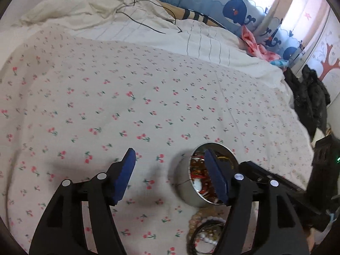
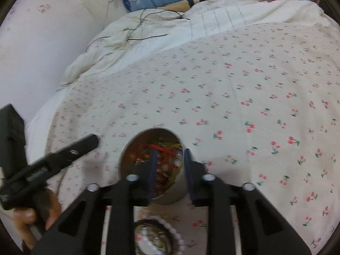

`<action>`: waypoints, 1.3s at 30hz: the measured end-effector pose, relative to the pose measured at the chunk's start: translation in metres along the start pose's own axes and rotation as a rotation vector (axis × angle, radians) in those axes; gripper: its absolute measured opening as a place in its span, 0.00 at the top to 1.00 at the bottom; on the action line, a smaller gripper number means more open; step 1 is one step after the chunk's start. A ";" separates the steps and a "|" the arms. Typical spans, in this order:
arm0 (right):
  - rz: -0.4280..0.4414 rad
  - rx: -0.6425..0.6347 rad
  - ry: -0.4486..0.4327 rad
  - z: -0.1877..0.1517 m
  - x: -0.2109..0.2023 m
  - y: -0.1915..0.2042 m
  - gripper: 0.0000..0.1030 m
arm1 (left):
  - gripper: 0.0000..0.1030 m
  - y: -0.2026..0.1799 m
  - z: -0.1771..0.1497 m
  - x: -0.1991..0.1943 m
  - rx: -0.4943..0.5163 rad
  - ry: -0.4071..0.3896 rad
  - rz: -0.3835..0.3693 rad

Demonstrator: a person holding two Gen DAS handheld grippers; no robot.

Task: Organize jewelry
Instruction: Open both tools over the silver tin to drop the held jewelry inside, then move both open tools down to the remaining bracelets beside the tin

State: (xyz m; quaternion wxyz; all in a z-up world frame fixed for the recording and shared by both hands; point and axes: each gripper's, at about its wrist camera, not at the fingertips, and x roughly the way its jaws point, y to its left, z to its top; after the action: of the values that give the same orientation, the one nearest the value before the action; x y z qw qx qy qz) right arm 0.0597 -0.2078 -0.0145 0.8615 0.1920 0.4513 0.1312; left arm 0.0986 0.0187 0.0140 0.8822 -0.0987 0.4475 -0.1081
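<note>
The round silver metal tin (image 2: 148, 170), full of beads, sits on the cherry-print bedsheet (image 1: 148, 97). Left tool (image 1: 170, 176) gapes empty beside it; right tool (image 2: 169, 170), partly open, straddles its rim, likely for grasping. Loose beaded bracelets (image 1: 204, 231) lie just before the tin.

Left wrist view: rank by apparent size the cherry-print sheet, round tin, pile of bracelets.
1. cherry-print sheet, by far the largest.
2. round tin.
3. pile of bracelets, partly hidden by the gripper and nearer the camera, so its rank against the tin is unsure.
</note>
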 end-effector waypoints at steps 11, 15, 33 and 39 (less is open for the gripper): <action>0.008 -0.068 -0.041 -0.005 -0.013 0.014 0.58 | 0.30 -0.033 -0.012 -0.010 0.189 -0.065 0.134; 0.008 -0.064 -0.040 -0.006 -0.013 0.013 0.57 | 0.29 -0.038 -0.014 -0.013 0.207 -0.081 0.150; -0.007 -0.089 -0.024 -0.013 -0.018 0.010 0.53 | 0.26 -0.046 -0.016 -0.023 0.256 -0.127 0.186; -0.024 -0.116 -0.019 -0.020 -0.027 0.007 0.47 | 0.25 -0.050 -0.019 -0.026 0.268 -0.143 0.188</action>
State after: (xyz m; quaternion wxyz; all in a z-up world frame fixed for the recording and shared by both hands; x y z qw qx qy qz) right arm 0.0274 -0.2080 -0.0016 0.8770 0.1375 0.4371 0.1448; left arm 0.0628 -0.0231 0.0366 0.9233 0.0544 0.3725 -0.0764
